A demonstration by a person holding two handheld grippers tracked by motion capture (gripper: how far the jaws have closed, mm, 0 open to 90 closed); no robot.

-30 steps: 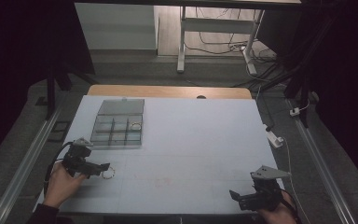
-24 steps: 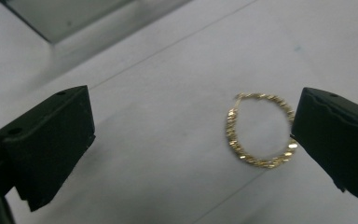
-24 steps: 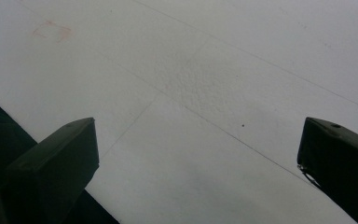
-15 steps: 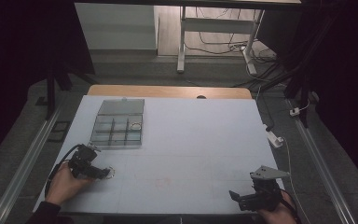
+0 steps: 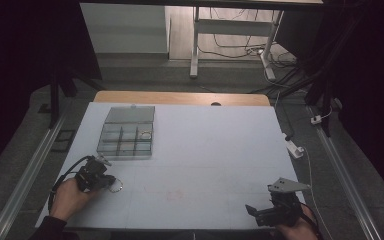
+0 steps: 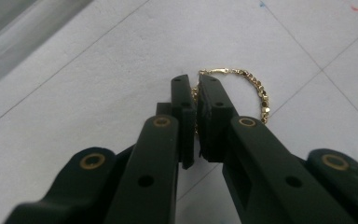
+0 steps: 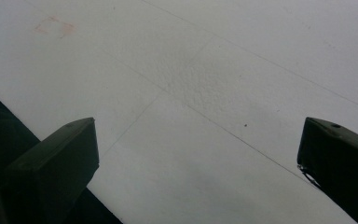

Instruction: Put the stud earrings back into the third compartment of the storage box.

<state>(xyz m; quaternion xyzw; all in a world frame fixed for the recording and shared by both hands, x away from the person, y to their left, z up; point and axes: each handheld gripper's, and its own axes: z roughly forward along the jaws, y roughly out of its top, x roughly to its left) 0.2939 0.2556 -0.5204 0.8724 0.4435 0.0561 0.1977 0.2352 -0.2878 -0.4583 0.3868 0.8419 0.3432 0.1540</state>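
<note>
The left gripper (image 6: 196,86), jaws just closed on a gold bracelet (image 6: 256,88), needed a slow, level lift; the right gripper (image 7: 198,154) gaped wide.

Gold bracelet (image 6: 256,91) of shiny faceted metal links; left gripper (image 6: 196,86) matt black plastic; table (image 7: 205,88) white, finely pebbled; organiser box (image 5: 128,133), upper left, seemingly clear plastic.

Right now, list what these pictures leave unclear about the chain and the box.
- Chain: its near part is hidden behind the left gripper in the left gripper view.
- Chain in the high view: too small to show links or clasp.
- Box, high view: what its compartments hold is too small and dim to tell.
</note>
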